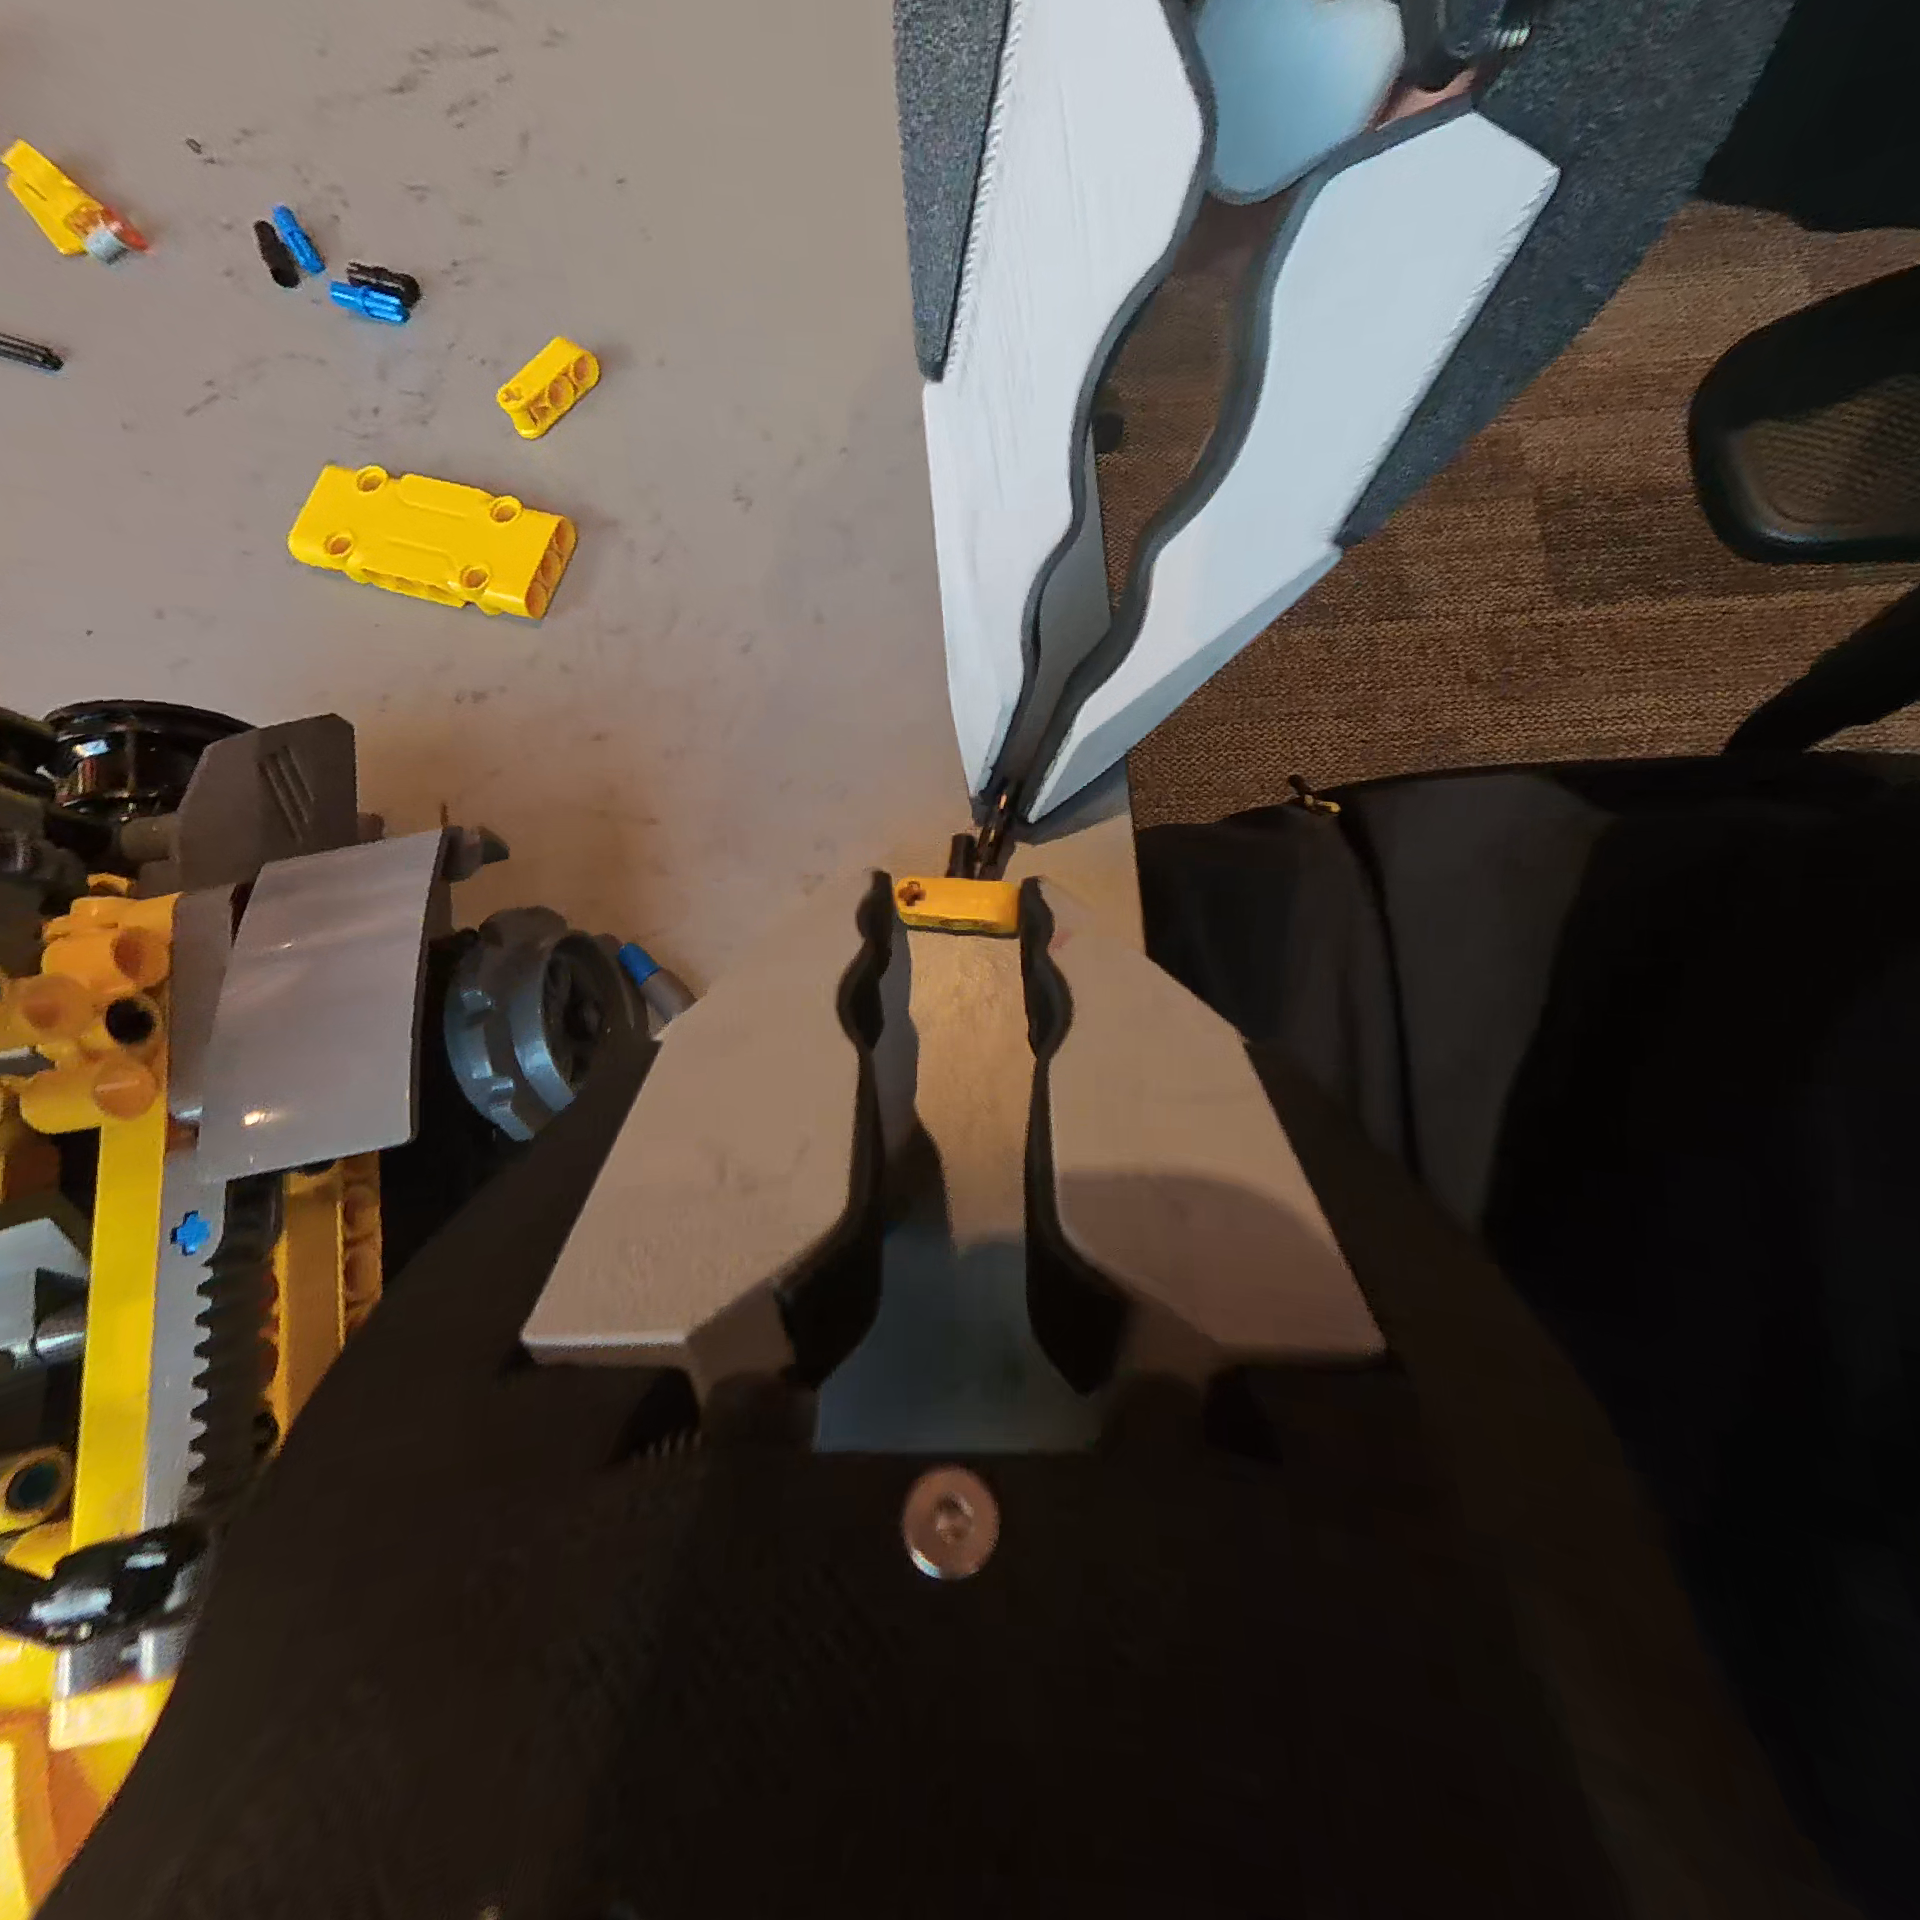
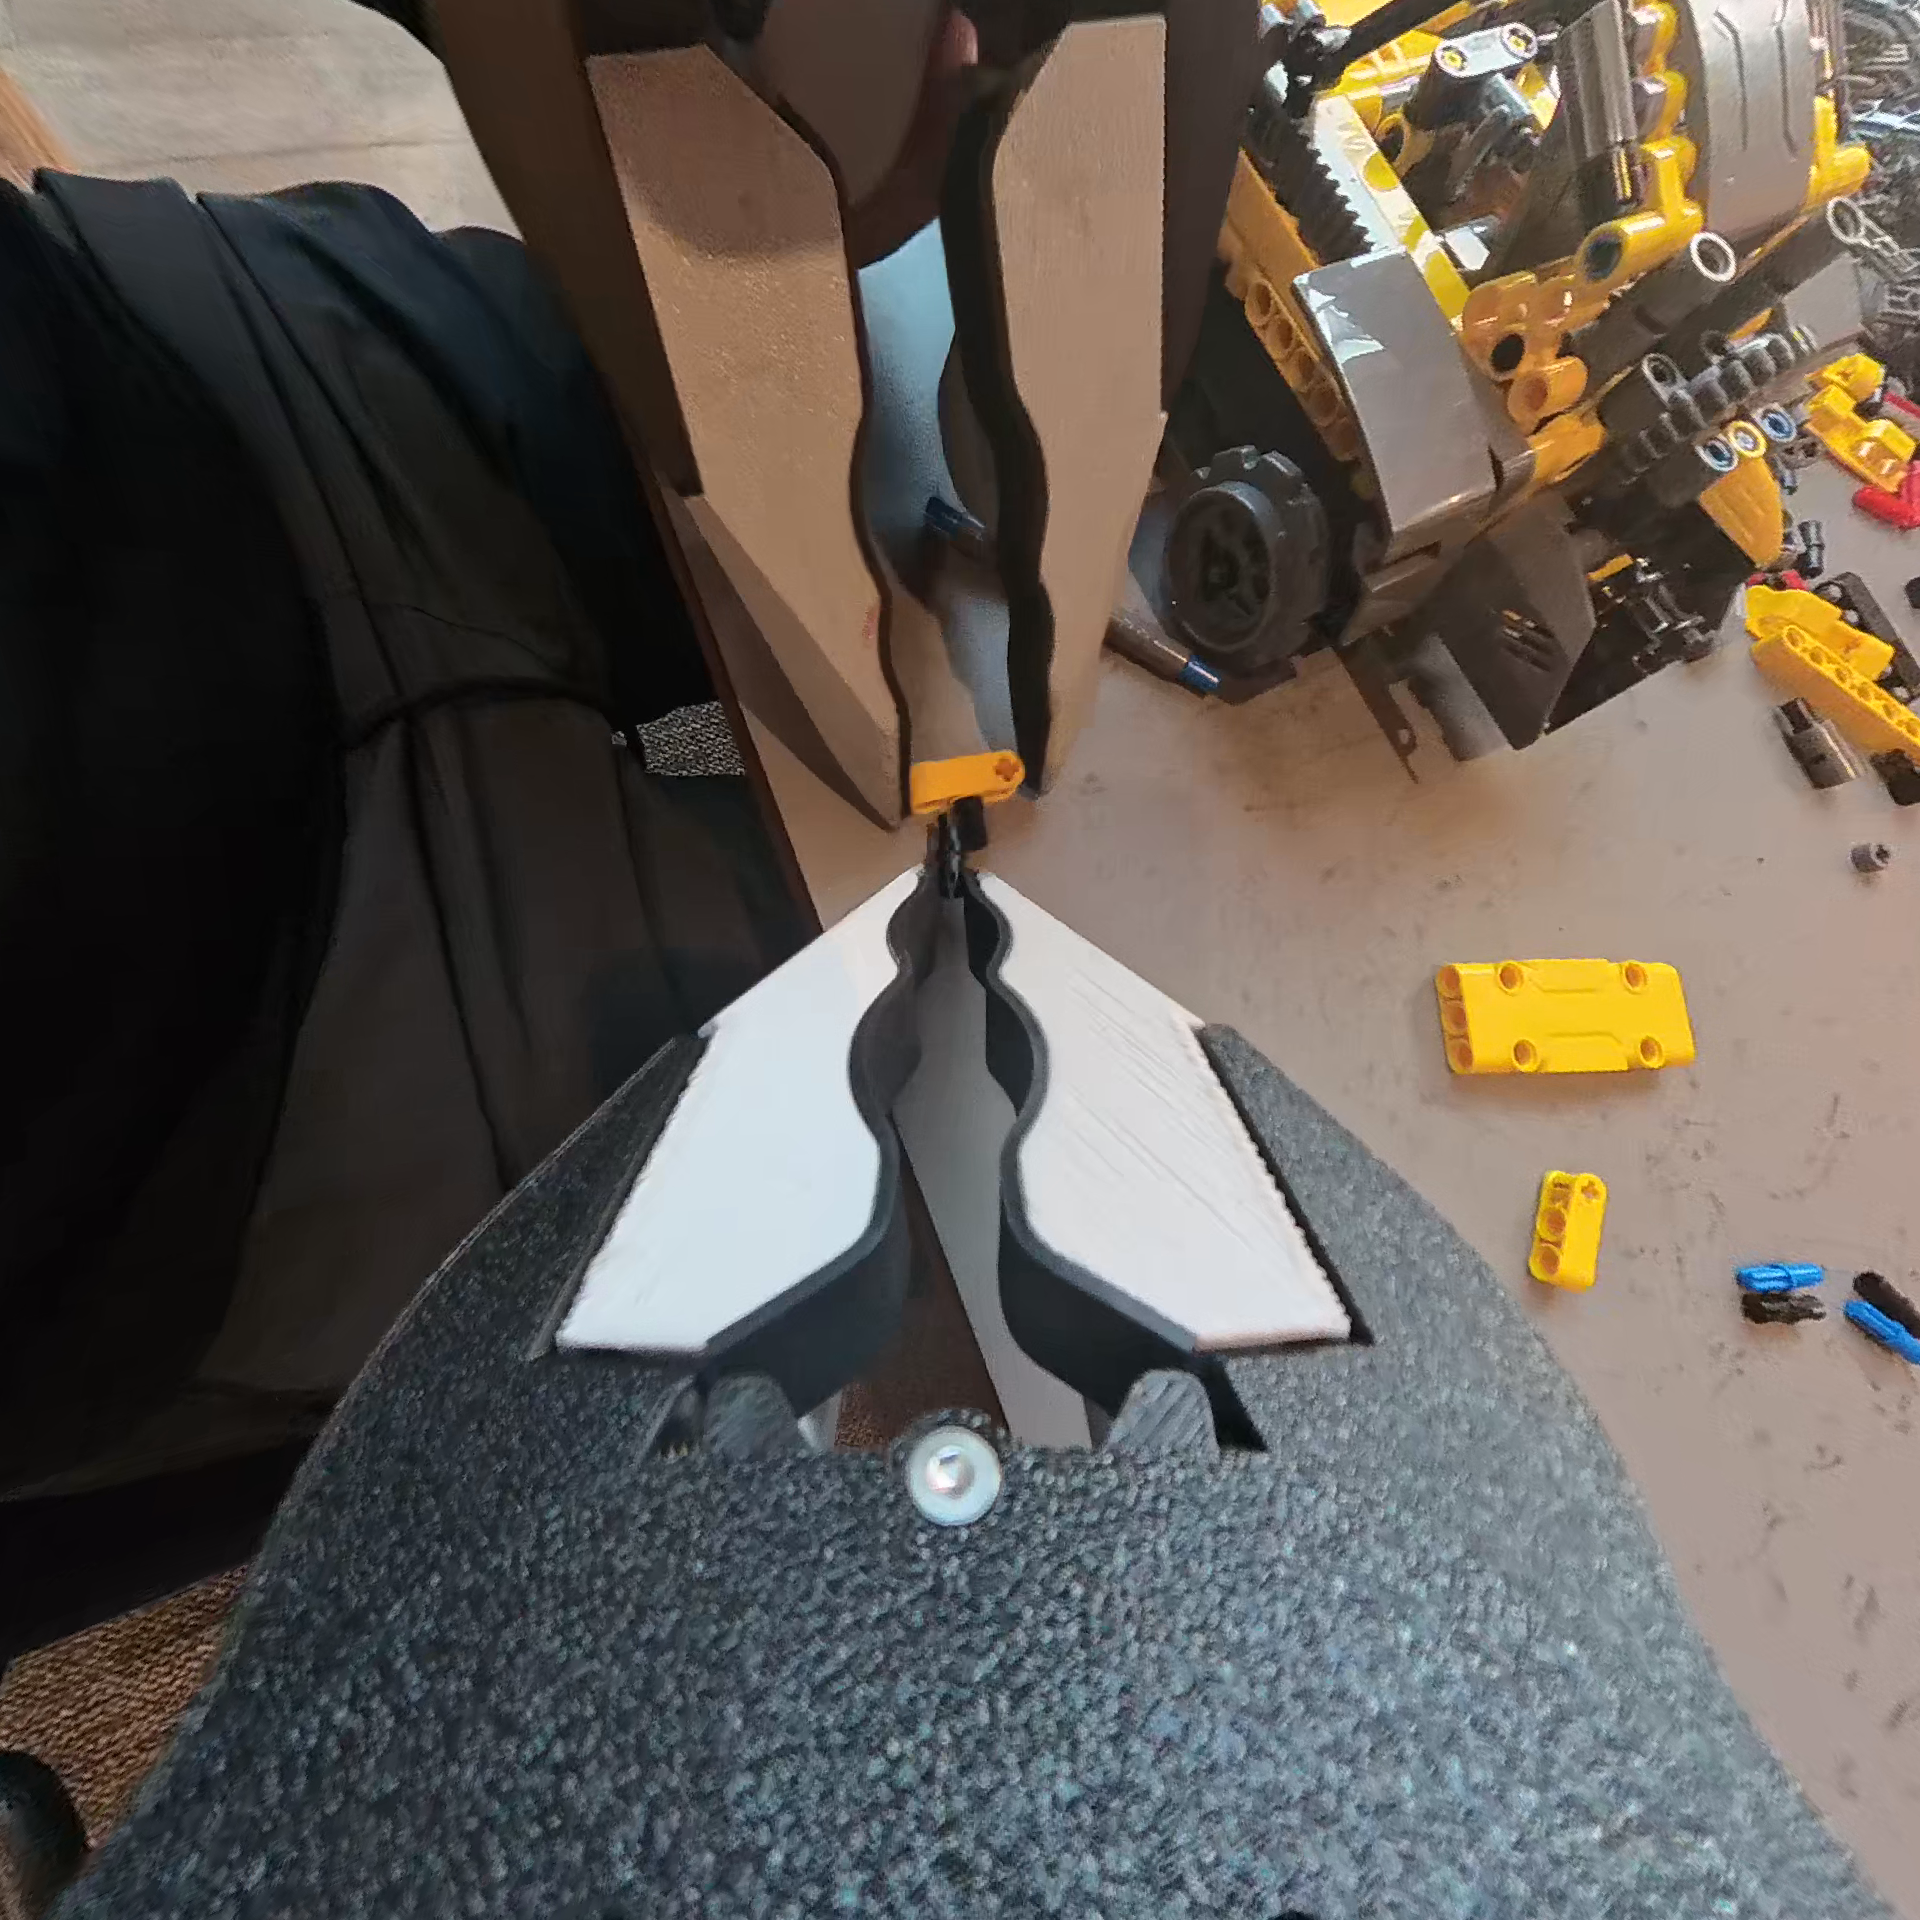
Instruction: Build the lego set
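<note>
My left gripper (image 1: 958, 902) is shut on a small yellow connector piece (image 1: 956, 904), held crosswise between its fingertips above the table's edge. My right gripper (image 2: 948, 883) is shut on a small black pin (image 2: 954, 844), whose free end meets the yellow connector piece (image 2: 964, 779). The two grippers face each other tip to tip. In the left wrist view the right gripper (image 1: 1000, 816) comes in from above with the black pin (image 1: 977, 847). In the right wrist view the left gripper (image 2: 968, 781) comes in from above.
A large yellow, grey and black brick-built vehicle (image 1: 208, 1039) (image 2: 1507, 364) stands on the beige table (image 1: 675, 312). Loose parts lie there: a yellow panel (image 1: 431, 540) (image 2: 1564, 1016), a short yellow beam (image 1: 549, 387) (image 2: 1567, 1229), blue and black pins (image 1: 364, 291) (image 2: 1782, 1288). A person's dark clothing (image 2: 260, 727) and carpet (image 1: 1507, 571) are beside the edge. Less than 4 cm separates the two grippers' tips.
</note>
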{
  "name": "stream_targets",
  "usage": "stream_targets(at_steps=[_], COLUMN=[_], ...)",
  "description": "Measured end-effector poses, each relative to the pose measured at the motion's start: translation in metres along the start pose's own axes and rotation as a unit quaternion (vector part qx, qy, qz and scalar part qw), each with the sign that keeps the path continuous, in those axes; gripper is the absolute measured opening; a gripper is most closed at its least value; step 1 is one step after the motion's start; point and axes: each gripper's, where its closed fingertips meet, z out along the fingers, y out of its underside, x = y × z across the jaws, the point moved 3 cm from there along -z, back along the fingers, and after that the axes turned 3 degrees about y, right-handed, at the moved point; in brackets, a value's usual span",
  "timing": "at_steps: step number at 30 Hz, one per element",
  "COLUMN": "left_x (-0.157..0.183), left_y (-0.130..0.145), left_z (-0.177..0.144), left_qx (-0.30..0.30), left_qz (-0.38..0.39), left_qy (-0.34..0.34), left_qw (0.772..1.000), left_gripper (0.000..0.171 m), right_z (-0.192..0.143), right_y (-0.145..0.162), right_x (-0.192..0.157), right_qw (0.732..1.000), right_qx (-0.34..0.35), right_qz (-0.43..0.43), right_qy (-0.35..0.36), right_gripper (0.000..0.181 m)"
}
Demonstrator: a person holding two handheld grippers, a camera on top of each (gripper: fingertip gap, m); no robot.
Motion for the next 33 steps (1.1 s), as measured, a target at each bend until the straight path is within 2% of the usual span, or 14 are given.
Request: stream_targets(at_steps=[6,16,20,25,33], left_x=[0.0,0.004,0.004,0.007,0.007], left_y=[0.001,0.003,0.003,0.004,0.005], left_z=[0.0,-0.004,-0.004,-0.005,-0.007], left_qx=[0.009,0.013,0.014,0.017,0.016], left_qz=[0.005,0.062,0.076,0.096,0.096], left_qy=[0.018,0.002,-0.001,-0.001,-0.007], left_qw=[1.0,0.998,0.997,0.995,0.995], left_gripper=[0.022,0.021,0.021,0.021,0.021], right_z=[0.003,0.006,0.006,0.006,0.008], right_y=[-0.001,-0.002,-0.004,-0.005,-0.007], right_x=[-0.004,-0.007,-0.008,-0.012,-0.012], right_qw=[1.0,1.0,1.0,0.999,1.0], right_qx=[0.0,0.027,0.012,0.008,-0.005], right_qz=[-0.014,-0.012,-0.026,-0.008,0.019], right_qy=[-0.005,-0.009,-0.01,-0.038,-0.019], right_gripper=[0.004,0.004,0.004,0.004,0.003])
